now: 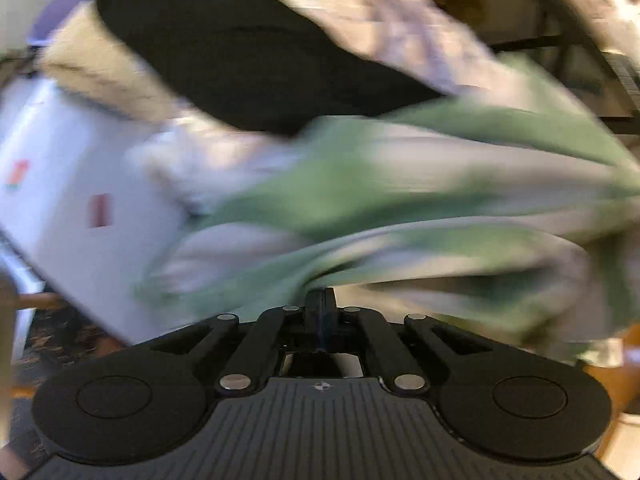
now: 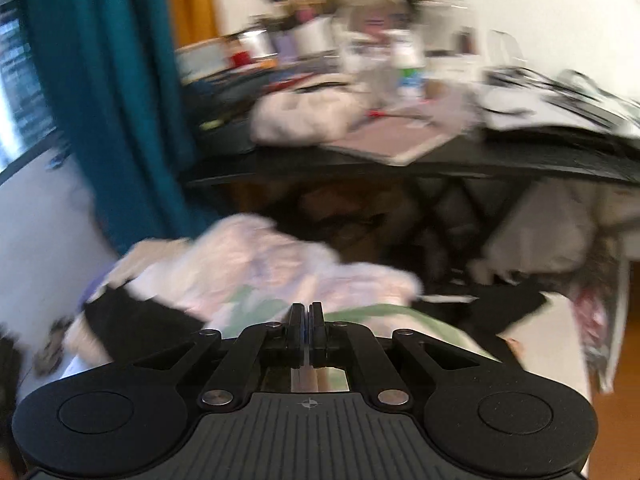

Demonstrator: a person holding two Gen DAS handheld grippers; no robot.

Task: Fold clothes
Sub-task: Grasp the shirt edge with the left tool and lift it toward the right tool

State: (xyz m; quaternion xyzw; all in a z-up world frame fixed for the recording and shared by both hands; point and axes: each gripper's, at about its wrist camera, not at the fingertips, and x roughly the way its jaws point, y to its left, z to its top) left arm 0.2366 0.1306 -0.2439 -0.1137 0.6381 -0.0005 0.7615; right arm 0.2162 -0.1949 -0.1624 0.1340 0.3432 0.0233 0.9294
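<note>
My left tool [image 1: 320,300], fingers pressed together, pinches the green-and-white garment [image 1: 360,208], which drapes just ahead over a clothes pile with a black piece [image 1: 224,60]. My right tool [image 2: 307,320] is closed too, pinching the same garment's edge [image 2: 376,312]. Cluttered desk [image 2: 400,164] beyond. All blurred.

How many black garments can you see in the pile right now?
2. One black garment lies at the pile's left edge, partly under the pale floral cloth. Another black piece lies at the right, beyond the right tongs. Blur may hide others.
</note>
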